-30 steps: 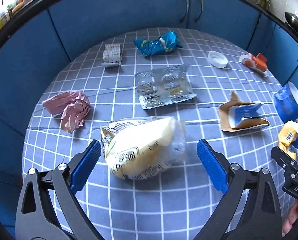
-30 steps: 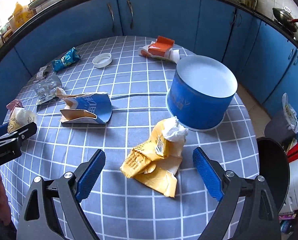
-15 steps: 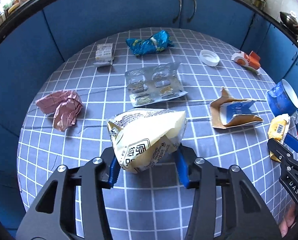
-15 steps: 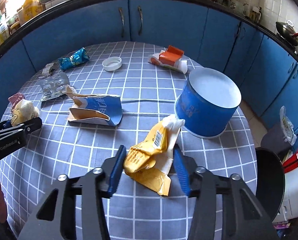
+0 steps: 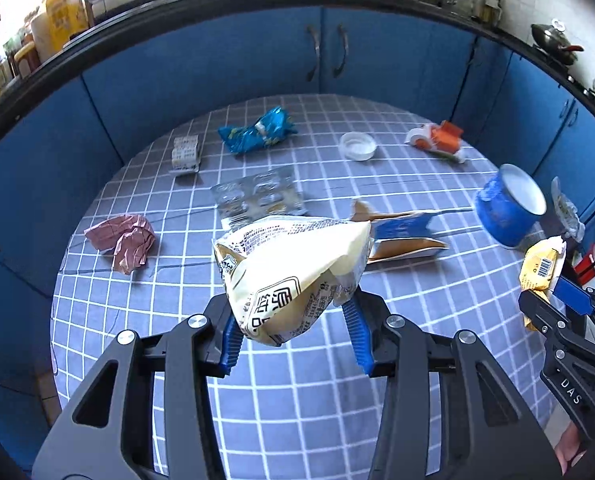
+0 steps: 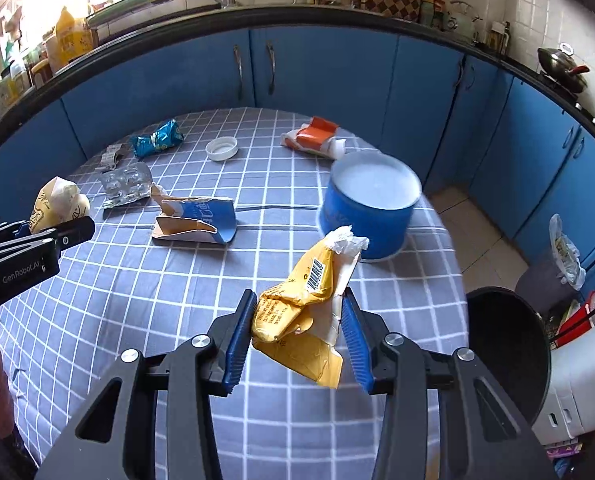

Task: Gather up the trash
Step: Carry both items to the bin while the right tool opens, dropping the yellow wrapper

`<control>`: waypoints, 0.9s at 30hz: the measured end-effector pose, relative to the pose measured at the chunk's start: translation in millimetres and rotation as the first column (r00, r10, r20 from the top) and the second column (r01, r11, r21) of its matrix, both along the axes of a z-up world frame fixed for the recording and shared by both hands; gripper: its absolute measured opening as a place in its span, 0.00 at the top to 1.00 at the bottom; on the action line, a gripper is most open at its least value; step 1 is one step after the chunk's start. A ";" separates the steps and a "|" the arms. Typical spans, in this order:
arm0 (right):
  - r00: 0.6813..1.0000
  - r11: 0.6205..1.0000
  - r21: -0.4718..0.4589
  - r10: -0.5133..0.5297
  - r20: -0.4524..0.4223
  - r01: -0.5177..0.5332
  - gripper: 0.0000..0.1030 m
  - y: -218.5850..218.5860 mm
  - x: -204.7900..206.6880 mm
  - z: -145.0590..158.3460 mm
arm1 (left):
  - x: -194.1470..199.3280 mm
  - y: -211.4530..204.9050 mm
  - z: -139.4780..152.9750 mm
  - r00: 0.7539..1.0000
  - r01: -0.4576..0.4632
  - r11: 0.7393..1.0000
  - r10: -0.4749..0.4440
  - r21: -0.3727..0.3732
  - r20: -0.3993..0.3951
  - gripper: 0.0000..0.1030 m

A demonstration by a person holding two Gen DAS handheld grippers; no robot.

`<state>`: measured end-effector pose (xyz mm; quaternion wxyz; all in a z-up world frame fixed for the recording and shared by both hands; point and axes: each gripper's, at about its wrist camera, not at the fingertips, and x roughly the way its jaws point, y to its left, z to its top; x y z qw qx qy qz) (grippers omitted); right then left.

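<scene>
My left gripper [image 5: 291, 318] pinches a cream bread bag [image 5: 293, 264] with black print, its blue pads still closing on the bag's sides. The bag hangs clear above the grey checked tablecloth [image 5: 137, 320]. In the right wrist view my right gripper [image 6: 297, 312] is shut on a crumpled yellow wrapper [image 6: 309, 280] with a barcode, also lifted off the cloth. The left gripper [image 6: 69, 232] and its bag [image 6: 57, 200] show at that view's left edge. The yellow wrapper [image 5: 541, 266] shows at the right edge of the left wrist view.
On the round table lie a blue tub [image 6: 367, 208], a torn blue carton [image 6: 201, 220], a blister pack [image 6: 125, 182], a blue snack wrapper [image 6: 157, 142], a white lid [image 6: 221, 148], an orange packet [image 6: 315, 140] and pink crumpled paper [image 5: 123, 240]. A black bin [image 6: 509, 344] stands right of the table.
Both grippers went from wide open to closed on their trash, then rose. The cream bag and the yellow wrapper have left the tablecloth.
</scene>
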<state>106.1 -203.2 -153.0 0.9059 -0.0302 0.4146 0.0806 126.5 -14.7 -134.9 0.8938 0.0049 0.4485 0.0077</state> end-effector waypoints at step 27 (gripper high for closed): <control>0.988 0.990 0.083 -0.124 0.093 0.116 0.60 -103.7 -55.3 32.3 | -48.7 -129.2 44.6 0.975 0.189 0.975 -0.201 0.119 0.096 0.56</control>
